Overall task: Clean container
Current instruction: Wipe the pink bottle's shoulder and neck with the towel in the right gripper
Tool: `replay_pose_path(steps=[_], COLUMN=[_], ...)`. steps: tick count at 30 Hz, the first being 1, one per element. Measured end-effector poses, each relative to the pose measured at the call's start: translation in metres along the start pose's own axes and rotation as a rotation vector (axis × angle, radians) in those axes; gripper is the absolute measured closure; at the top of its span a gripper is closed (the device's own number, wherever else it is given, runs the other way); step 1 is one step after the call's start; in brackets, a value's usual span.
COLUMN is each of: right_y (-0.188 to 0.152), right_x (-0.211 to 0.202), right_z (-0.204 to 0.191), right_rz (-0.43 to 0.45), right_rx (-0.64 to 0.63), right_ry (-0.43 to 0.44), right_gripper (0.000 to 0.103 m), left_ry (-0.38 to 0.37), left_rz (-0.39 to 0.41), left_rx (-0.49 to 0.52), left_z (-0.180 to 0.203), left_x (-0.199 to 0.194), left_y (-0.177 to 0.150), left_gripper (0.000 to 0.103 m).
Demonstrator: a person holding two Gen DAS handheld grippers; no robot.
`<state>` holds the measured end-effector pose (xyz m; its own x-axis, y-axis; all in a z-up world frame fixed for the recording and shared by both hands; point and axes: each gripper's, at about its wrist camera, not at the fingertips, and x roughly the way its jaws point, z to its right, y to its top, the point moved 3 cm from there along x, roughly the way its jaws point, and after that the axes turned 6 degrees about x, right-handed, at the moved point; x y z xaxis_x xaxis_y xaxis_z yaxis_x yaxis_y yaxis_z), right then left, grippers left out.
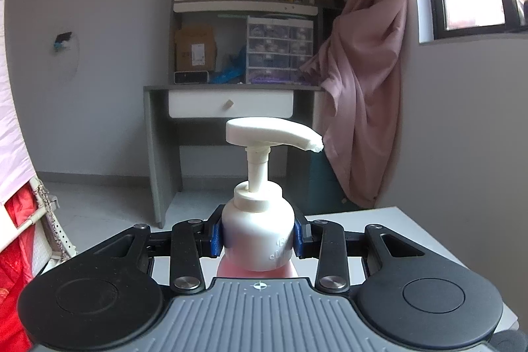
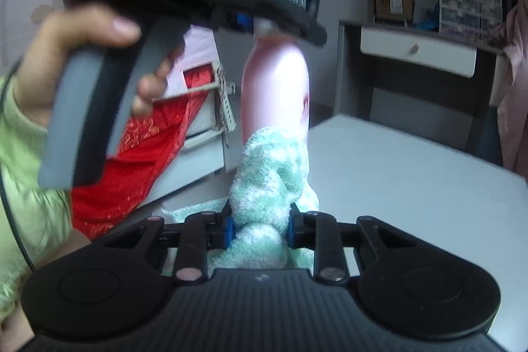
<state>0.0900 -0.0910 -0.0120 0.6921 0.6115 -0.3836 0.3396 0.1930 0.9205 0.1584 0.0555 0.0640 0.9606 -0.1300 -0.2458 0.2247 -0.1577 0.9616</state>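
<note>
At frame centre, a pink pump bottle (image 2: 274, 81) is clamped by the left gripper (image 1: 258, 235); a green towel (image 2: 264, 183) is gripped by the right gripper (image 2: 259, 228) above the white table (image 2: 412, 174).

left wrist: sat close behind the pump bottle (image 1: 257, 230), faced level toward the desk (image 1: 231, 94) | right wrist: sat close behind the cloth (image 2: 270, 183), faced up past it | shared: bottle, desk, white table (image 2: 412, 174)

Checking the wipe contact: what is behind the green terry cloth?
The pink pump bottle rises directly behind the green terry cloth; its base and any contact with the white table are hidden.
</note>
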Motion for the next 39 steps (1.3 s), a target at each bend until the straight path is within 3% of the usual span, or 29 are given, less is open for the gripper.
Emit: replay_pose_path(steps=[11,29,34,39], right_y=[0.037,-0.009,-0.008,0.005], right_x=[-0.001,0.032,0.03,0.017], right_z=[-0.013,-0.007,-0.007,-0.016], right_rz=[0.077,-0.127,-0.124,-0.06], right_rx=[-0.039,-0.01,-0.002,-0.018], right_ry=[-0.032,-0.061,-0.063,-0.048], right_gripper=[0.076,0.076,0.076,0.076], left_ry=[-0.025,-0.021,-0.023,-0.029], left_rz=[0.037,0.045,0.047,0.043], left_rx=[0.004,0.017,0.017,0.016], left_z=[0.001,0.006,0.004,0.002], left_x=[0.0,0.008,0.014,0.016], left_y=[-0.005,-0.01,-0.009,-0.007], left_gripper=[0.065,0.065,0.065,0.065])
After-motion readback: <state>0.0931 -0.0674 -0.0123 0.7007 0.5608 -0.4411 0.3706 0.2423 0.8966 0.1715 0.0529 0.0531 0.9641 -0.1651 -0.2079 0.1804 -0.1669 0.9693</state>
